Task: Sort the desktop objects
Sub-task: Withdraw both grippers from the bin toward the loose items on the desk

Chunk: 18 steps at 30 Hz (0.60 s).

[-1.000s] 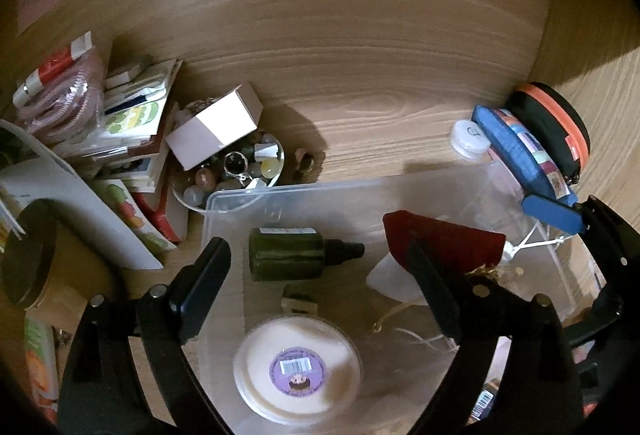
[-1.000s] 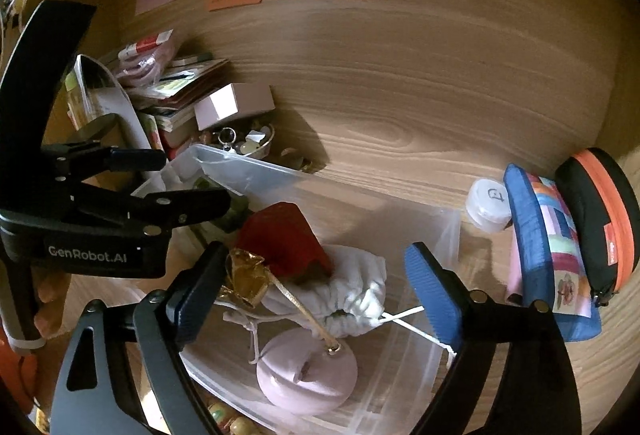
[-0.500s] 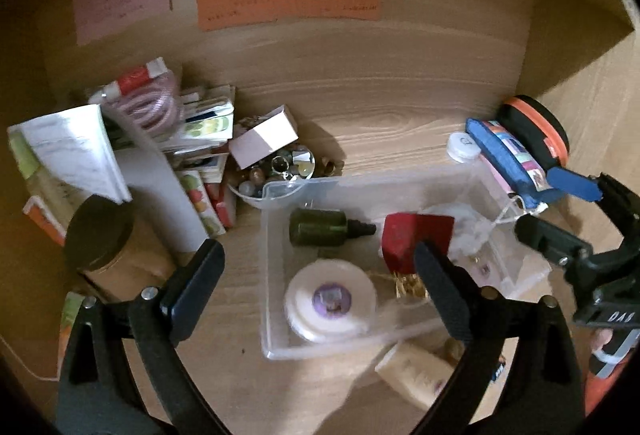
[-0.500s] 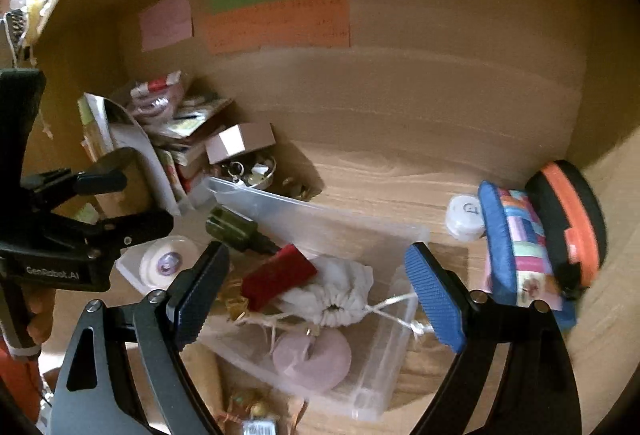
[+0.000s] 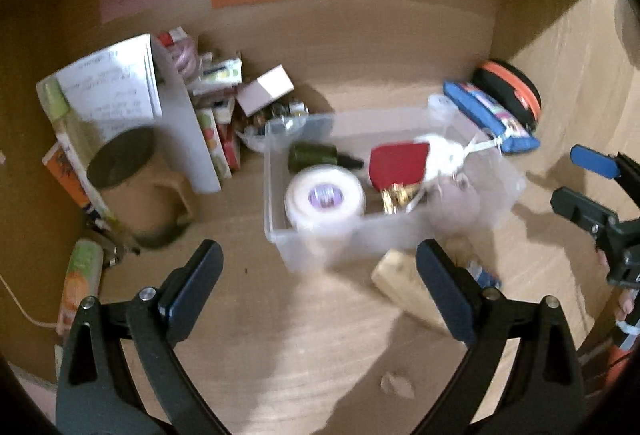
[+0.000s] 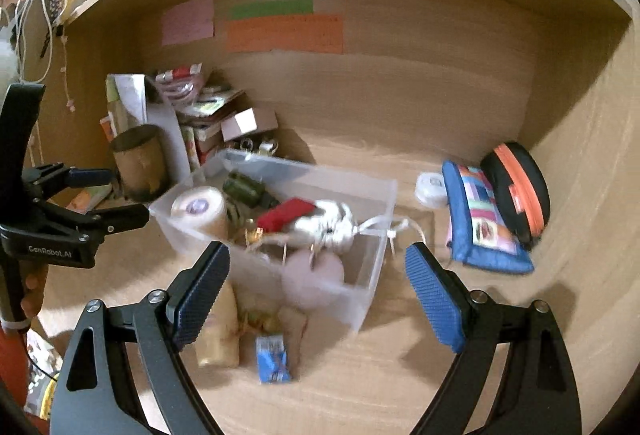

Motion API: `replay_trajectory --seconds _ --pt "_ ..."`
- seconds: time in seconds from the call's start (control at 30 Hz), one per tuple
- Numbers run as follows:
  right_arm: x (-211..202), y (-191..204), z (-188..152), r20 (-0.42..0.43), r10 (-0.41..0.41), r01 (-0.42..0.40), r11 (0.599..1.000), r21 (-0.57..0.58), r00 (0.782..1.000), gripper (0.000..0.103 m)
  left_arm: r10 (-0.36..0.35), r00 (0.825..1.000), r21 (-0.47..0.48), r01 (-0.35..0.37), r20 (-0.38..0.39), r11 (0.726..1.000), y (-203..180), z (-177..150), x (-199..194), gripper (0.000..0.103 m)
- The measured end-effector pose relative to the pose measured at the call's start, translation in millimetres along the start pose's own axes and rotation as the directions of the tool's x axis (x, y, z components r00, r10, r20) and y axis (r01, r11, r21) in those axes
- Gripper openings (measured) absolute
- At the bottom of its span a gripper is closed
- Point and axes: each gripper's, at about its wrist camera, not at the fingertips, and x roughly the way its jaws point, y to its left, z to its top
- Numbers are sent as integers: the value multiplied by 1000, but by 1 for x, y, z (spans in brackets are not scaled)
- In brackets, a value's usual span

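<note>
A clear plastic bin (image 5: 272, 171) stands mid-desk. Inside it lie a white tape roll (image 5: 325, 197), a dark green bottle (image 5: 316, 156), a red case (image 5: 396, 163), a white drawstring pouch (image 5: 444, 155) and a pink round thing (image 6: 316, 275). My left gripper (image 5: 318, 259) hangs open in front of the bin with nothing between its fingers. My right gripper (image 6: 316, 255) is also open and empty, short of the bin (image 6: 380, 219). Each gripper shows at the edge of the other's view: the right gripper (image 5: 576, 183) and the left gripper (image 6: 116, 195).
A beige tube (image 6: 218, 331) and a blue packet (image 6: 272, 359) lie in front of the bin. A blue patchwork pouch (image 6: 484, 219), a black-and-orange case (image 6: 516, 187) and a small white jar (image 6: 430, 187) sit at the right. Books (image 5: 208, 131), a small box and a brown cup (image 5: 128, 171) crowd the left.
Both grippers have drawn back from the bin, which now looks smaller and farther off. More of the desk front and the shelf walls shows. Nothing was picked up.
</note>
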Motion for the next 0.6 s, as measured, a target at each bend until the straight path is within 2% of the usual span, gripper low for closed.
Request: replay_trajectory --seconds 0.2,0.47,0.57,0.6 --pt "-2 2 -29 -40 8 -8 1000 14 999 88 -19 998 -5 18 -54 1000 -6 -36 1 98" --pt "12 9 -76 -152 73 -69 997 36 986 86 -56 991 -15 54 -119 998 -17 -77 8 98" --pt "19 15 -88 -187 92 -89 996 28 978 81 -75 988 0 76 -132 997 -25 -88 8 98" --pt "21 16 -91 -196 100 -97 995 27 976 76 -81 987 5 83 -139 997 -26 -90 9 98"
